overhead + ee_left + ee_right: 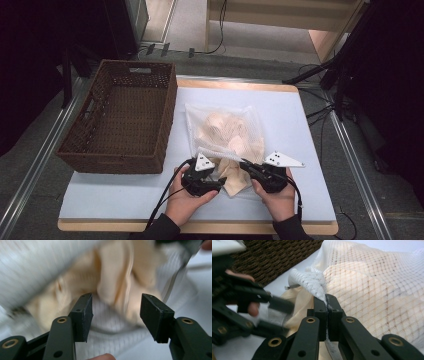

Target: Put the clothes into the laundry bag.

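A white mesh bag (225, 130) with beige cloth (235, 177) inside lies on the white table top, its near end toward the person. My right gripper (326, 300) is shut on a bunched edge of the mesh bag (374, 277), lifting it a little at the near end. My left gripper (116, 315) is open, its jaws well apart and pointing into the bag's mouth, where the beige cloth (112, 272) hangs just beyond the pads. In the high view the left gripper (217, 182) and right gripper (245, 165) sit close together at the bag's near edge.
A dark brown wicker basket (120, 115) stands at the table's left, with nothing in it. The white table top (300, 150) has free room to the right of the bag and along the front edge. Cables trail on the floor at the back and right.
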Demonstrator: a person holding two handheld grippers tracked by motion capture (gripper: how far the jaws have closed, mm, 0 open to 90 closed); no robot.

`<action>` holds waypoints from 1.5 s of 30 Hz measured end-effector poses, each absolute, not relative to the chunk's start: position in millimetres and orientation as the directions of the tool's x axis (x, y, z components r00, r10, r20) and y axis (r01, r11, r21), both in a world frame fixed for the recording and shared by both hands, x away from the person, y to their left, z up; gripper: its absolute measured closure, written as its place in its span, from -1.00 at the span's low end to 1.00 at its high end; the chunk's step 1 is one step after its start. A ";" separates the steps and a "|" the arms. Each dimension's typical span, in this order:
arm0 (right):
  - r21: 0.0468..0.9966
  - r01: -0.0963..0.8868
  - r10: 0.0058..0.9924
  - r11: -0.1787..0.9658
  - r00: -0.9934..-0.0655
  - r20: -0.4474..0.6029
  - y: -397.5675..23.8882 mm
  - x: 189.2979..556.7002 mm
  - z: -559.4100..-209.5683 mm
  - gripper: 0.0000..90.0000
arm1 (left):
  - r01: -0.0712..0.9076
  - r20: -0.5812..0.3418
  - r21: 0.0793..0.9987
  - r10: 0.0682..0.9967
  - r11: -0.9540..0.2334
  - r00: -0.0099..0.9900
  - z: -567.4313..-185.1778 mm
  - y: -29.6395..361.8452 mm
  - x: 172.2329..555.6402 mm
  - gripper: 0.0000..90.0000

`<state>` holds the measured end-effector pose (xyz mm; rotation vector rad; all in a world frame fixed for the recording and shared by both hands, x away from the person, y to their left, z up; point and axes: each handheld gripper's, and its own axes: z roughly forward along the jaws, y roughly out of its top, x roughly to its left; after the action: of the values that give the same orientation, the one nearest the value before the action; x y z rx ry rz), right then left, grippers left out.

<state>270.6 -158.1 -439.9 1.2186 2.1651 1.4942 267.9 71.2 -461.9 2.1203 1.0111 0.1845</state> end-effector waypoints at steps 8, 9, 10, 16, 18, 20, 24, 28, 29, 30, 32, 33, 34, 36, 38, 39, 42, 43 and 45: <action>0.863 0.484 0.726 0.145 -0.645 0.239 -151.4 266.8 -440.3 0.98 | 0.622 -0.129 0.666 0.756 -0.413 0.641 -468.2 36.5 283.4 0.53; 0.863 0.485 0.726 0.143 -0.644 0.242 -151.8 266.7 -440.1 0.98 | 0.627 -0.141 0.664 0.755 -0.408 0.641 -467.5 33.6 285.8 0.67; 0.863 0.484 0.726 0.141 -0.644 0.243 -152.3 266.5 -439.8 0.98 | 0.622 -0.137 0.668 0.755 -0.407 0.641 -465.9 31.0 287.5 0.78; 0.871 0.477 0.716 0.120 -0.649 0.257 -153.9 263.1 -434.3 0.98 | 0.544 -0.148 0.811 0.823 -0.216 0.549 -454.2 32.2 298.7 0.91; 0.870 0.477 0.713 0.126 -0.653 0.254 -153.2 262.5 -434.4 0.98 | 0.577 -0.139 0.782 0.837 -0.235 0.530 -464.9 30.2 307.8 0.89; 0.865 0.481 0.717 0.142 -0.652 0.245 -153.1 263.5 -437.5 0.98 | 0.645 -0.201 0.720 0.813 -0.255 0.546 -474.1 31.2 314.0 0.74; 0.860 0.493 0.726 0.135 -0.639 0.253 -157.5 266.5 -441.2 0.98 | 0.582 -0.173 0.761 0.774 -0.288 0.609 -462.7 45.6 296.3 0.32; 0.857 0.500 0.734 0.122 -0.626 0.261 -160.7 269.6 -442.0 0.98 | 0.561 -0.151 0.765 0.759 -0.316 0.633 -453.7 69.3 278.1 0.22; 0.857 0.502 0.735 0.121 -0.625 0.262 -160.6 270.0 -442.1 0.98 | 0.568 -0.151 0.756 0.757 -0.326 0.636 -453.5 73.8 274.9 0.22; 0.858 0.498 0.735 0.123 -0.627 0.259 -160.4 270.5 -442.1 0.98 | 0.572 -0.152 0.747 0.751 -0.338 0.642 -454.2 77.5 272.3 0.22; 0.857 0.501 0.735 0.125 -0.627 0.259 -158.8 270.8 -442.4 0.98 | 0.591 -0.167 0.725 0.742 -0.355 0.650 -458.0 78.9 268.6 0.20; 0.856 0.500 0.734 0.127 -0.628 0.258 -157.8 271.0 -443.0 0.98 | 0.597 -0.179 0.717 0.733 -0.359 0.656 -459.5 77.1 268.6 0.18; 0.855 0.502 0.732 0.130 -0.630 0.259 -156.9 270.9 -443.3 0.98 | 0.596 -0.176 0.710 0.724 -0.375 0.666 -460.9 72.8 268.4 0.17; 0.854 0.503 0.730 0.136 -0.633 0.257 -154.5 270.8 -444.4 0.98 | 0.594 -0.174 0.704 0.717 -0.389 0.675 -463.2 60.0 269.8 0.15; 0.853 0.503 0.728 0.138 -0.635 0.257 -152.6 269.7 -444.5 0.98 | 0.598 -0.139 0.684 0.731 -0.417 0.669 -466.5 43.7 273.6 0.14; 0.854 0.501 0.727 0.140 -0.637 0.255 -152.3 269.2 -444.4 0.98 | 0.604 -0.117 0.671 0.744 -0.429 0.658 -469.0 36.3 276.7 0.16; 0.852 0.505 0.727 0.137 -0.636 0.260 -153.2 267.9 -444.6 0.98 | 0.624 -0.096 0.660 0.776 -0.419 0.623 -467.2 24.5 285.3 0.38; 0.854 0.502 0.726 0.138 -0.638 0.258 -153.7 267.8 -444.8 0.98 | 0.627 -0.103 0.661 0.778 -0.411 0.619 -466.5 22.3 288.3 0.52; 0.855 0.501 0.725 0.135 -0.638 0.259 -154.5 267.4 -444.6 0.98 | 0.626 -0.105 0.666 0.781 -0.405 0.616 -463.9 20.3 293.2 0.84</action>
<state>267.4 -154.5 -444.6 1.2097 2.1913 1.5089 293.2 20.3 -463.9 2.1575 1.1002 0.2913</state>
